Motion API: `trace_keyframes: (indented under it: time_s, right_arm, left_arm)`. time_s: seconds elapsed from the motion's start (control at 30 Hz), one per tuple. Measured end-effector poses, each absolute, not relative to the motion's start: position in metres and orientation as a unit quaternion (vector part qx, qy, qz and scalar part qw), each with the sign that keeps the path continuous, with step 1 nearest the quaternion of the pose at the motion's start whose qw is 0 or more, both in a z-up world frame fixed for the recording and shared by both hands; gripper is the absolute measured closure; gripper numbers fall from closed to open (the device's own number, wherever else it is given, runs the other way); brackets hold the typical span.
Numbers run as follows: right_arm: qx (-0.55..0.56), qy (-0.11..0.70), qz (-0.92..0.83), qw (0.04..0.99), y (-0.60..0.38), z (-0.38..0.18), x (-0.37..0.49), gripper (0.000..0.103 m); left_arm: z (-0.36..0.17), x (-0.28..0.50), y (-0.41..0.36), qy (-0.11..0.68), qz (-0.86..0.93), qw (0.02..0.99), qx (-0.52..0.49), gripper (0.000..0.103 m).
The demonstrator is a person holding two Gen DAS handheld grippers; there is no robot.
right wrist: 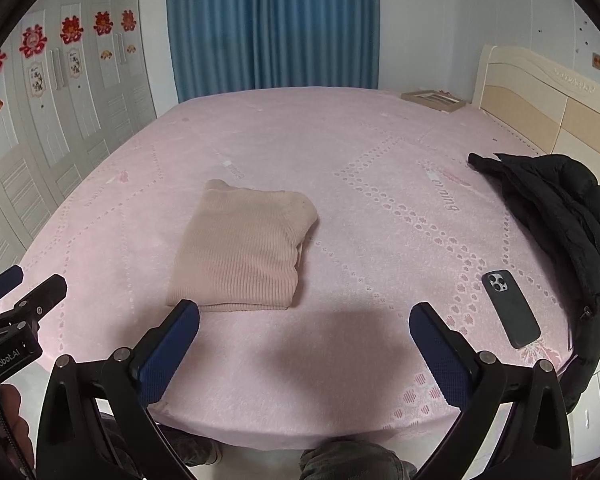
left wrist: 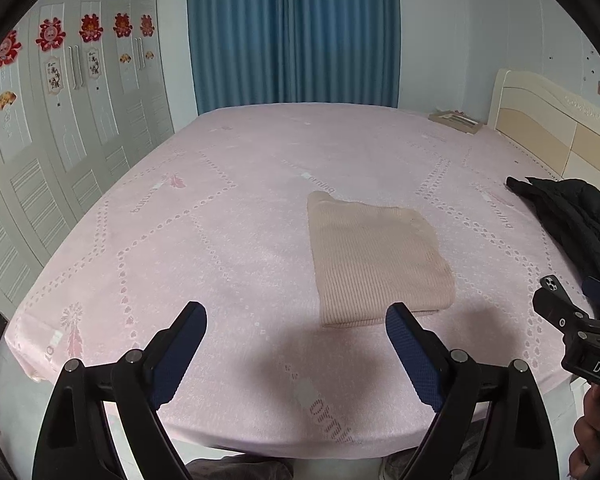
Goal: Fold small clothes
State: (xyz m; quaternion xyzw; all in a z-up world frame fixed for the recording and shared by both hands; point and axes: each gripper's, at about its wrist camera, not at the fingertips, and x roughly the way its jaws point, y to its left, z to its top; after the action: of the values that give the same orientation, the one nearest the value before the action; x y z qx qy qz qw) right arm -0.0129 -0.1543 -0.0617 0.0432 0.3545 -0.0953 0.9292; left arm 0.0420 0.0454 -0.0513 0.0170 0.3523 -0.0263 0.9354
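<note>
My left claw (left wrist: 296,316) and my right claw (right wrist: 304,314) both stand wide open above the near edge of the bed (right wrist: 360,140), with nothing between the jaws. The folded sweater (right wrist: 240,248) lies flat on the pink sheet ahead of both claws, untouched. A phone (right wrist: 510,308) and a black jacket (right wrist: 560,208) lie to the right.

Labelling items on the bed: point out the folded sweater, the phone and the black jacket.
folded sweater (right wrist: 240,248), right wrist view, middle of its ribbed top layer.
phone (right wrist: 510,308), right wrist view, centre of its dark back.
black jacket (right wrist: 560,208), right wrist view, its bunched upper part.
</note>
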Motion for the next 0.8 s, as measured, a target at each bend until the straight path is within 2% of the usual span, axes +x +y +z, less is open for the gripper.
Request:
trace_keyframes:
  time_s: [0.8]
  right_arm:
    - [0.050,0.343,-0.095,0.933,-0.146,-0.048,-0.034,0.000]
  left_arm:
    - [-0.036,0.026,0.058,0.344,-0.015,0.939,0.004,0.012]
